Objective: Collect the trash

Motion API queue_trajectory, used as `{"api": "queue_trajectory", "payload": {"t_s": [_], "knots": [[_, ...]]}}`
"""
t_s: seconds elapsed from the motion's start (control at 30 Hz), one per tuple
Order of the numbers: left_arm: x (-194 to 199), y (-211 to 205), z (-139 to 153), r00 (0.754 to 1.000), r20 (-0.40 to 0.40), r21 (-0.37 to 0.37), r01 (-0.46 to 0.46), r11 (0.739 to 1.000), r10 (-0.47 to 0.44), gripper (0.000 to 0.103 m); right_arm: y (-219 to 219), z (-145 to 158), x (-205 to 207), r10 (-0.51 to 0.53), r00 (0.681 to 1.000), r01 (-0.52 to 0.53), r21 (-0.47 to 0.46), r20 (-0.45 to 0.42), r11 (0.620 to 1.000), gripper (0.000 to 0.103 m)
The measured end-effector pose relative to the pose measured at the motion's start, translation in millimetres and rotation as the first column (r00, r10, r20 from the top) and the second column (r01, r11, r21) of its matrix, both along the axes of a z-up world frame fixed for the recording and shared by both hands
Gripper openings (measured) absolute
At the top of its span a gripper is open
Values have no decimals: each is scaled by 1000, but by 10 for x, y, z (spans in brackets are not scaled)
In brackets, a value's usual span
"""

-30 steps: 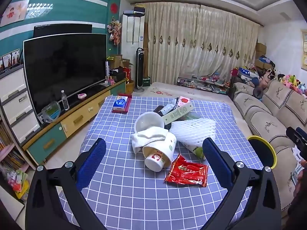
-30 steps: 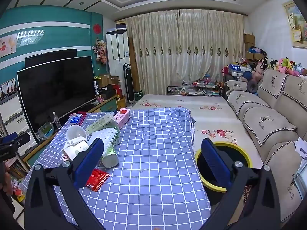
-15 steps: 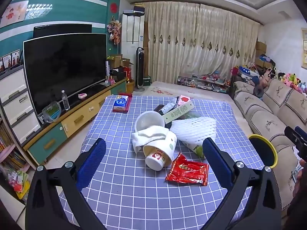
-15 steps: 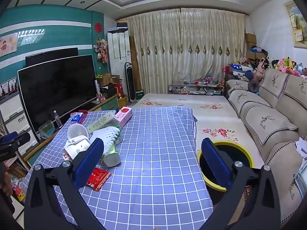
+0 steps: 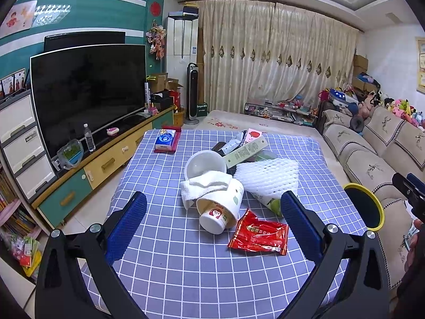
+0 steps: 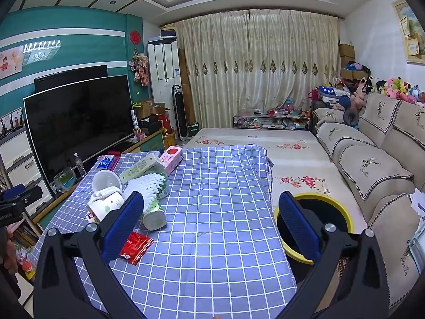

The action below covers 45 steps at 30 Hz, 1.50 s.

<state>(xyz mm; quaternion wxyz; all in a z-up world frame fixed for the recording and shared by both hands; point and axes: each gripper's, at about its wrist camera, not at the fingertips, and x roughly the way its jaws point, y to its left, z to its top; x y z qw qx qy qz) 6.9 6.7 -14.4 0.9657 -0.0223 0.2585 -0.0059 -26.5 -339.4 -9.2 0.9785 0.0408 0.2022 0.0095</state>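
Both tongs were spread wide and gripped nothing. Between the blue pads of my left tongs (image 5: 212, 212), in the left wrist view, lay the trash heap at the centre of the frame on the checked worktop (image 5: 186, 271): a tipped paper cup (image 5: 219, 210) under a white napkin (image 5: 204, 184), a red wrapper (image 5: 259, 235) just to its lower right, and a white foam net (image 5: 268, 176) to the upper right. My right tongs (image 6: 211, 210) hung over the bare cloth; the yellow-rimmed bin (image 6: 316, 223) stood on the floor beside the worktop, at lower right of that frame, behind the right pad.
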Motion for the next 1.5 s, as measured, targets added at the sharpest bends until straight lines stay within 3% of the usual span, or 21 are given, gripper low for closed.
{"api": "queue_trajectory", "payload": {"t_s": [1.5], "knots": [[68,-50,-102,999,-32,14,12,1000,-12,99,33,-78,102,2,1000,-1,9,-23,1000,97]]}}
